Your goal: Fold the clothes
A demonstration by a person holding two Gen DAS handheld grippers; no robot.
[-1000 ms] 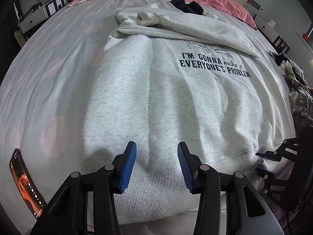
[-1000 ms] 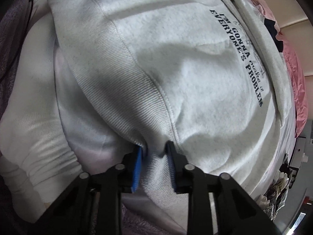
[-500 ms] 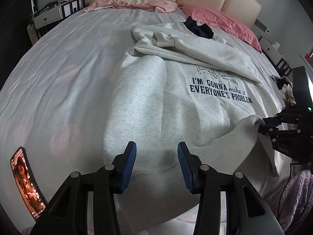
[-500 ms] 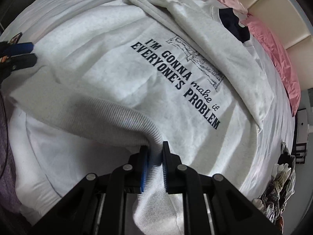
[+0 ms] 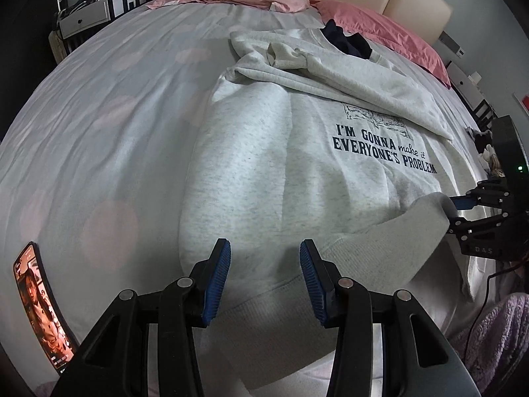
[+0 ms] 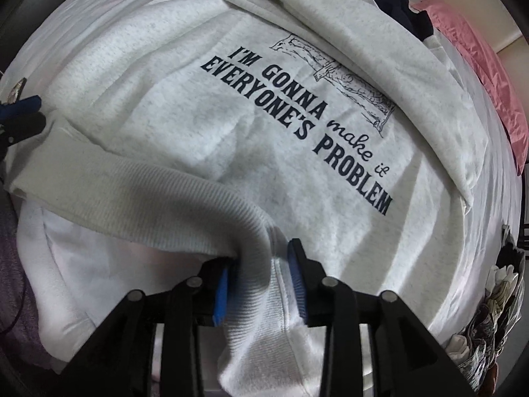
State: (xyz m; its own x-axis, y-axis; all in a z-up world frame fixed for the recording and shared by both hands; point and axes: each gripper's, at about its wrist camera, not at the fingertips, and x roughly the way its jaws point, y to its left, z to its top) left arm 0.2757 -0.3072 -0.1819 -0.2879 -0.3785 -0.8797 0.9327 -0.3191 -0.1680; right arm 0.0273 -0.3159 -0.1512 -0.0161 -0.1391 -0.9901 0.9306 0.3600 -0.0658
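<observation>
The right gripper (image 6: 261,284) jaws are opening around the grey sweatshirt (image 5: 297,172) hem (image 6: 139,198); the left gripper (image 5: 264,278) jaws hang apart, empty, above the bed (image 5: 115,99).

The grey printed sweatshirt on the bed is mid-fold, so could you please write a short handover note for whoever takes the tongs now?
Left tongs: open, empty, hovering over the ribbed hem of the grey fleece sweatshirt with navy lettering.
Right tongs: jaws opening, the hem corner between them, pads no longer pressing.
Sweatshirt lies print-up on the white bed cover; one sleeve is folded across the chest.
Done: sleeve in, right hem corner lifted inward.
Left: lay that corner flat, fold the other side, then fold the body up.
</observation>
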